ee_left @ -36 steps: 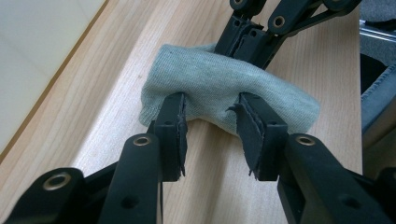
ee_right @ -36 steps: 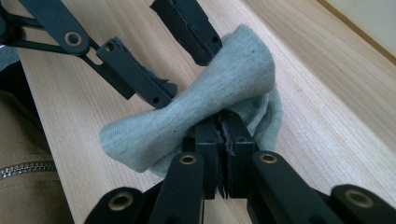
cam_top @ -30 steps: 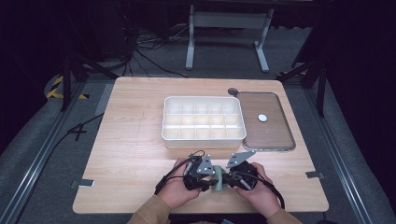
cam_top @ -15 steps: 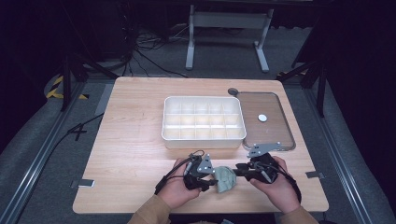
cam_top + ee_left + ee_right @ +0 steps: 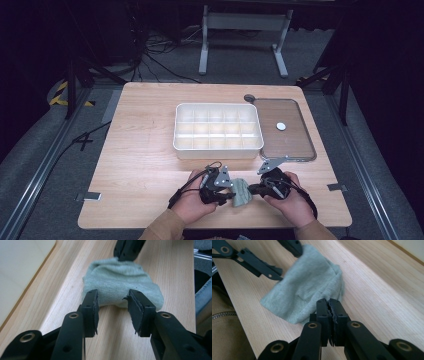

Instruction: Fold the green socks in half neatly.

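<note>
Right gripper [image 5: 329, 305] jaws pressed together, having just closed, nothing visible between them, tips beside edge of grey-green cloth [image 5: 241, 192]. Left gripper [image 5: 112, 303] jaws partly spread, straddling cloth's opposite edge, pads not pressing. Cloth lies bunched near front edge of worktop [image 5: 145, 150], between both grippers. Likely light, limp, non-slip knit; best pinched at folded edge or corner. Compartment tray [image 5: 218, 150] behind.

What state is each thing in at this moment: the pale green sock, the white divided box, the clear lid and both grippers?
Pale green knitted sock: crumpled on the table, between the grippers.
White plastic divided box: open, compartments empty.
Clear flat lid: off, lying beside the box.
Left gripper: open, jaws at the sock's edge.
Right gripper: shut, beside the sock.
</note>
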Demonstrator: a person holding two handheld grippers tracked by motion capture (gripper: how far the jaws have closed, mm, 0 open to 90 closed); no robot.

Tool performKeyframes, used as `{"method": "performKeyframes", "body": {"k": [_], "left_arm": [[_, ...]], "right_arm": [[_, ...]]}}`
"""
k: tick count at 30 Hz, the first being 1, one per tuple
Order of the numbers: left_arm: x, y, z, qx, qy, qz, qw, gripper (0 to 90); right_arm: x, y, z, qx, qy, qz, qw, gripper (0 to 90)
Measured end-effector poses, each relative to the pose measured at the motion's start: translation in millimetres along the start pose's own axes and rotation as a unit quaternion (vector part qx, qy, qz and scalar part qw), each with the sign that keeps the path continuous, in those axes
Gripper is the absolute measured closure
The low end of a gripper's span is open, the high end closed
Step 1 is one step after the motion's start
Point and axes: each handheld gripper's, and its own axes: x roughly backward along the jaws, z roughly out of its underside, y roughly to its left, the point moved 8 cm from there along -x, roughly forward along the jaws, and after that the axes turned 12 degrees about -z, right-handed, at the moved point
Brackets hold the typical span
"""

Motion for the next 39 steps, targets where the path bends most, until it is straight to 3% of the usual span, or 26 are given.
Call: {"method": "performKeyframes", "body": {"k": [9, 12, 14, 15, 17, 19, 23, 25, 29, 32, 35, 37, 39], "left_arm": [[-15.1, -10.0, -11.5, -0.036, -0.005, -0.003, 0.9993, 57.9], [-17.2, -10.5, -11.9, -0.033, -0.004, -0.002, 0.9994, 57.2], [-18.8, -11.3, -12.2, -0.033, -0.006, -0.006, 0.9994, 56.8], [-18.8, -12.2, -13.6, -0.044, -0.004, -0.020, 0.9988, 56.4], [-18.3, -13.2, -15.8, -0.051, -0.005, -0.026, 0.9983, 54.9], [-17.9, -13.0, -17.1, -0.048, -0.010, -0.028, 0.9984, 52.7], [-19.7, -12.9, -17.2, -0.037, -0.016, -0.011, 0.9991, 52.0], [-20.7, -13.9, -18.6, -0.050, -0.016, -0.020, 0.9985, 51.9], [-22.5, -15.4, -19.7, -0.051, -0.012, -0.022, 0.9984, 51.6], [-23.9, -16.8, -19.5, -0.043, -0.011, -0.020, 0.9988, 51.6], [-23.9, -17.1, -19.0, -0.045, -0.006, -0.021, 0.9988, 51.6], [-24.3, -16.7, -19.1, -0.043, -0.006, -0.026, 0.9987, 51.1], [-24.3, -15.5, -18.6, -0.033, -0.003, -0.034, 0.9989, 48.3]], "right_arm": [[-9.2, 5.2, -0.3, 0.001, 0.008, -0.012, 0.9999, 86.1], [-8.0, 1.8, 2.6, -0.007, 0.011, -0.014, 0.9998, 83.4], [-7.9, 1.0, 3.5, -0.010, 0.012, -0.015, 0.9998, 83.0], [-7.7, -0.2, 4.3, -0.015, 0.012, -0.018, 0.9997, 83.0], [-8.2, -0.3, 4.2, -0.013, 0.013, -0.017, 0.9997, 83.1], [-8.3, -0.5, 4.3, -0.012, 0.013, -0.016, 0.9997, 83.2], [-9.0, 0.4, 4.5, -0.014, 0.011, -0.013, 0.9998, 84.0], [-9.6, 0.7, 4.3, -0.017, 0.009, -0.014, 0.9997, 84.3], [-9.7, 0.0, 5.6, -0.028, 0.004, -0.024, 0.9993, 84.4], [-7.7, -3.5, 7.9, -0.042, 0.007, -0.037, 0.9984, 77.5], [-1.0, -8.6, 9.4, -0.039, 0.021, -0.020, 0.9988, 69.6], [9.5, -12.3, 4.9, -0.035, 0.006, 0.005, 0.9993, 65.7], [19.5, -13.7, -2.7, -0.044, -0.032, 0.014, 0.9985, 61.0]]}}
